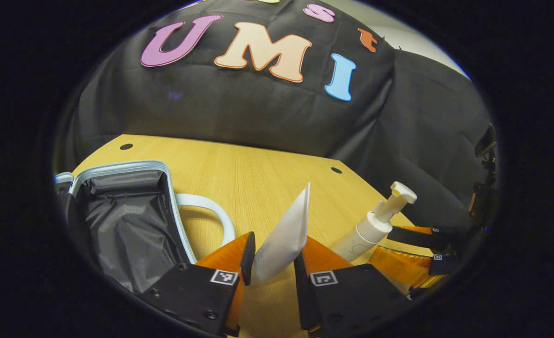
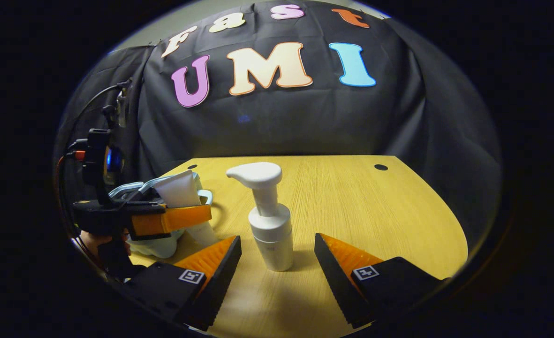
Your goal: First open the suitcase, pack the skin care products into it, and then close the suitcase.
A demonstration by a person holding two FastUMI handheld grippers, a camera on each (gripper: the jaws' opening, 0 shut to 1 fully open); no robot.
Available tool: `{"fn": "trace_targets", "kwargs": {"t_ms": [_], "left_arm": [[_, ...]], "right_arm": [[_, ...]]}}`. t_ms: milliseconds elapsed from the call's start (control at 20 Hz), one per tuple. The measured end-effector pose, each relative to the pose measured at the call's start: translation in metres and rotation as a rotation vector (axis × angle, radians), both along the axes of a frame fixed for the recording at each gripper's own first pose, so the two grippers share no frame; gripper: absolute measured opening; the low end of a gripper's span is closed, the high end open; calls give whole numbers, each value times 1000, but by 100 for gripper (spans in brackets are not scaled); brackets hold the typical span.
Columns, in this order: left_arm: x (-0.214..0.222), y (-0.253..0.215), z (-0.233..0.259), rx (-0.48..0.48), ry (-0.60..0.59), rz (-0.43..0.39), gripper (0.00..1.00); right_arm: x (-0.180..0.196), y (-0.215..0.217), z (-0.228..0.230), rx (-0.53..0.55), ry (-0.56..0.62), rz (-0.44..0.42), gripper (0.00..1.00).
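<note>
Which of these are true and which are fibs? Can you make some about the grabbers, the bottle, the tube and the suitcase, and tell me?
1. The left gripper is pinching a white tube. True.
2. The suitcase is zipped shut. False: it lies open, and its dark lining shows.
3. The pump bottle stands upright on the wooden table. True.
4. The right gripper is squeezing the pump bottle. False: its fingers are spread apart on either side of the bottle and do not touch it.
5. The pump bottle is already inside the suitcase. False: it is on the table.
</note>
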State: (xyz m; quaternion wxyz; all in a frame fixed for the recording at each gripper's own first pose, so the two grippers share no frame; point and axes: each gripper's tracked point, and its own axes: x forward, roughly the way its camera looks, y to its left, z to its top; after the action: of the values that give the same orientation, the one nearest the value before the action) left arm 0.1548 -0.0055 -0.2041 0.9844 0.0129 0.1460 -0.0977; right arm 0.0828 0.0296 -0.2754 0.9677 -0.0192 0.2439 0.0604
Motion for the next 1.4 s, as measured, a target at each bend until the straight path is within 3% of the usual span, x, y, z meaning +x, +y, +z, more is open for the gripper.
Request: {"fn": "trace_targets", "kwargs": {"t_ms": [50,150,500,550,600,650,750,900,1000,1400], "left_arm": [[1,-1,2,20,-7,-4,41],[0,-4,7,27,1,-24,30],[-25,2,67,-34,11,-57,26],[-31,10,76,-42,18,-50,27],[-39,20,86,-48,24,-38,27],[-46,32,94,-51,36,-19,27],[-64,63,108,-40,68,29,27],[-89,115,117,14,127,100,27],[-103,141,114,31,185,115,26],[-126,181,41,-60,476,73,27]], "right_arm": [[4,1,-4,3,6,0,98],[10,2,-10,16,16,1,99],[26,3,-27,-10,30,0,97],[27,4,-29,-12,37,4,94],[26,4,-30,-11,43,4,77],[26,4,-32,-10,47,5,77],[28,7,-33,-13,49,4,65],[27,8,-29,-55,51,14,60],[25,16,-18,-55,38,27,59],[9,64,56,-59,-16,92,58]]}}
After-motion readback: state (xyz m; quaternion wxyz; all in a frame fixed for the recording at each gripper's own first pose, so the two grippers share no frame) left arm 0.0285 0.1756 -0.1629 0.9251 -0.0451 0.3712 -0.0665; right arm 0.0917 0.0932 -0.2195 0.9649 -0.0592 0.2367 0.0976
